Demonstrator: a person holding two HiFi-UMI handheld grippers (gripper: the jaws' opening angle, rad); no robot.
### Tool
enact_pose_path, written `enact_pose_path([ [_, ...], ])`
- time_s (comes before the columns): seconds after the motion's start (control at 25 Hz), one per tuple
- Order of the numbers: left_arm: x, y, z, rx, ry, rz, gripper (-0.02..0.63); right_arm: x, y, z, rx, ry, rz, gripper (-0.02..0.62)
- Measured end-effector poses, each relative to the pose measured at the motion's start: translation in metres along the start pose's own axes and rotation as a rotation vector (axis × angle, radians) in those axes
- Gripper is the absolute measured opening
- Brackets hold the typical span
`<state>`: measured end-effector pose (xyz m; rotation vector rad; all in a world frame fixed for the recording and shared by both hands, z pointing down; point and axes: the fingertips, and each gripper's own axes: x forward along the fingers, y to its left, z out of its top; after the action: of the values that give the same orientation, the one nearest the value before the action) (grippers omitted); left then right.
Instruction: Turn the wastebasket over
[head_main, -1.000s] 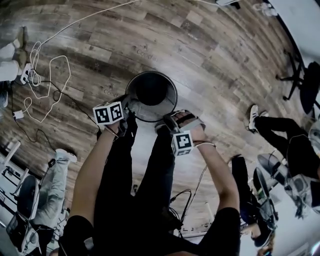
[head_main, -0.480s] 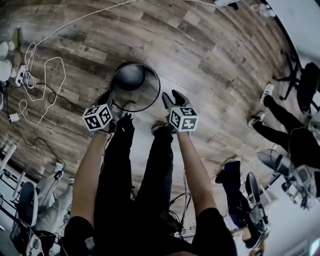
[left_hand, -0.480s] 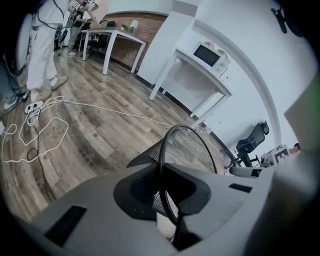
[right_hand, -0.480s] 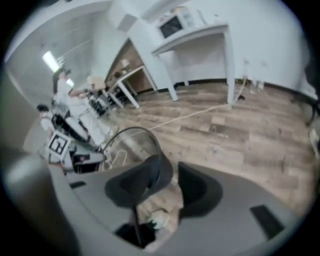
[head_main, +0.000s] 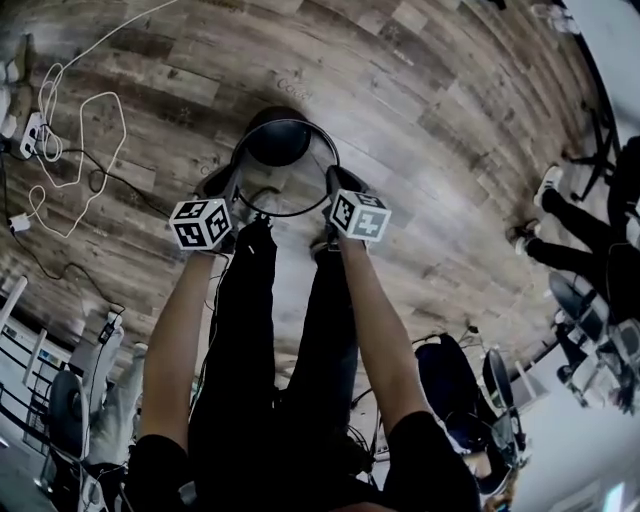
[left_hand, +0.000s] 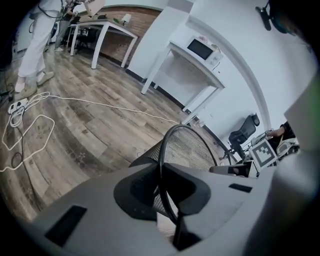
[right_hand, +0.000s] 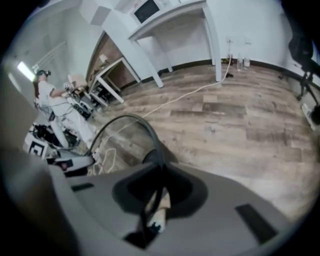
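Note:
The wastebasket (head_main: 276, 140) is a black mesh bin with a wire rim, held tilted over the wood floor just past the person's knees, its mouth toward the head camera. My left gripper (head_main: 228, 184) is shut on the rim's left side; the rim (left_hand: 165, 150) runs between its jaws in the left gripper view. My right gripper (head_main: 333, 182) grips the rim's right side, its jaws closing with the wire rim (right_hand: 145, 125) between them. The bin's mesh wall (left_hand: 190, 150) shows beyond the left jaws.
A white cable (head_main: 85, 120) loops over the floor at the left, by a power strip (head_main: 28, 128). Office chairs and a person's legs (head_main: 560, 215) stand at the right. A white table with a microwave (left_hand: 201, 49) lines the far wall.
Both grippers have sunk with the wastebasket. The right gripper rolled over, came off the rim with its jaws wide, and now sits closed round the rim's right side.

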<state>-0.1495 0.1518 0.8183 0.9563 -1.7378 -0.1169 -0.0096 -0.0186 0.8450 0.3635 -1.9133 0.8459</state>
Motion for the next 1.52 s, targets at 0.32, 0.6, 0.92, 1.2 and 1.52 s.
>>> enact_pose_path([
  [0.32,0.041,0.05,-0.021,-0.001,0.028,0.037,0.061,0.048,0.0,-0.01,-0.022,0.014,-0.022,0.052],
  [0.6,0.068,0.07,-0.036,-0.029,0.061,0.039,0.061,0.075,-0.011,-0.014,-0.011,0.015,-0.049,0.054],
  [0.92,0.085,0.085,-0.051,-0.026,0.103,0.071,0.061,0.1,-0.023,-0.031,-0.005,0.054,-0.062,0.053],
  [1.2,0.091,0.086,-0.057,-0.031,0.101,0.086,0.063,0.108,-0.031,-0.032,-0.001,0.053,-0.073,0.054],
  [1.52,0.095,0.082,-0.067,-0.045,0.212,0.064,0.173,0.108,-0.033,-0.033,0.007,0.067,-0.098,0.132],
])
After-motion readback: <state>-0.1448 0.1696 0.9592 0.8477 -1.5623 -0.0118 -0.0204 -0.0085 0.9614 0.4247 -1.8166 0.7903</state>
